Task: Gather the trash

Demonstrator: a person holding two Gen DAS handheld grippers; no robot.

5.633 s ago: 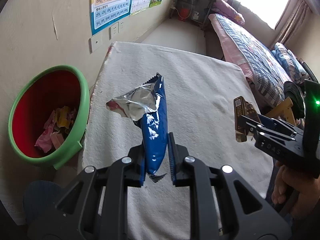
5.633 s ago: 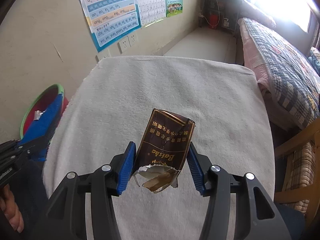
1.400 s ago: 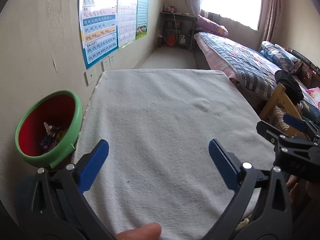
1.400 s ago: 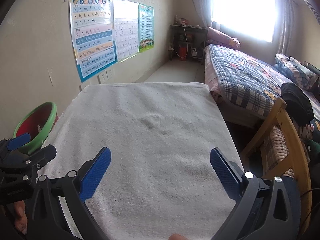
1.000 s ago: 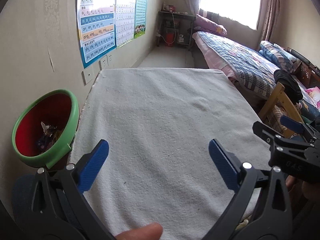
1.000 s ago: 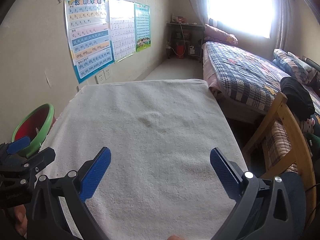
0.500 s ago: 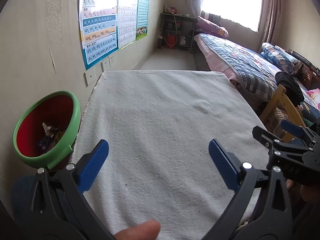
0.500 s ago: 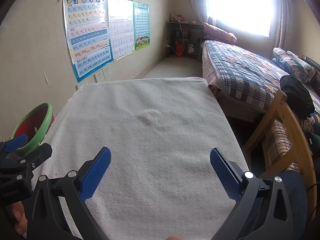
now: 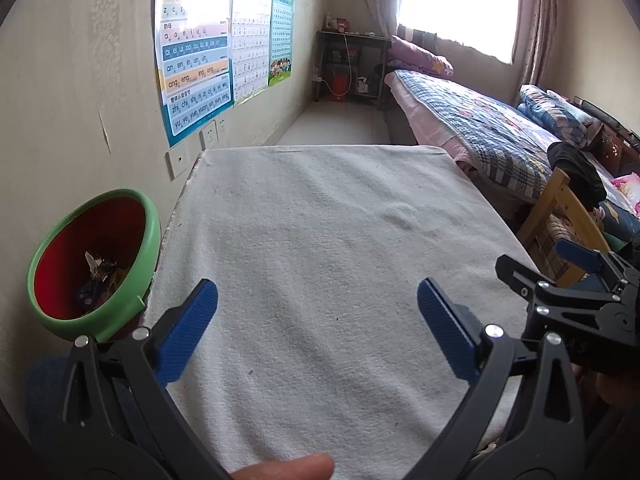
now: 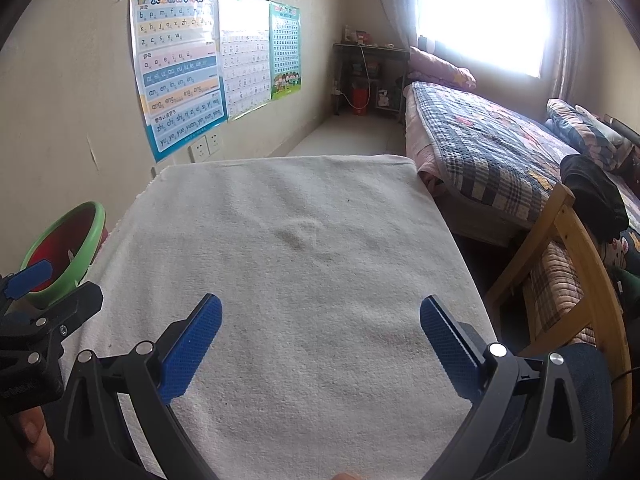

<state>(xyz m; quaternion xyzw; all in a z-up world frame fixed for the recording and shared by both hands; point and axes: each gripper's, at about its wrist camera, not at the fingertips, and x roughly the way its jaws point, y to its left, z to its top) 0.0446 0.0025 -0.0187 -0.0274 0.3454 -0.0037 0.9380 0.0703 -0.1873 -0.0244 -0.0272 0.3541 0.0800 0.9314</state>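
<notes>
A white cloth (image 9: 320,248) with a nubbly, towel-like weave covers the rectangular table, lying flat apart from a small pucker near its middle. The left gripper (image 9: 318,302) hovers above the near part of the cloth, its blue ribbed pads spread wide and holding nothing; the right gripper (image 10: 320,318) hangs alongside, equally splayed and empty. The trash (image 9: 96,276), crumpled wrappers with a silvery foil scrap sticking up, lies at the bottom of a round bin (image 9: 150,236) with a smooth green rim and red inside, standing just off the cloth's left edge against the wall. A wooden chair (image 10: 576,248) stands near the right edge, a quilted bed (image 10: 488,148) beyond it, and bare floor runs past the far edge.
</notes>
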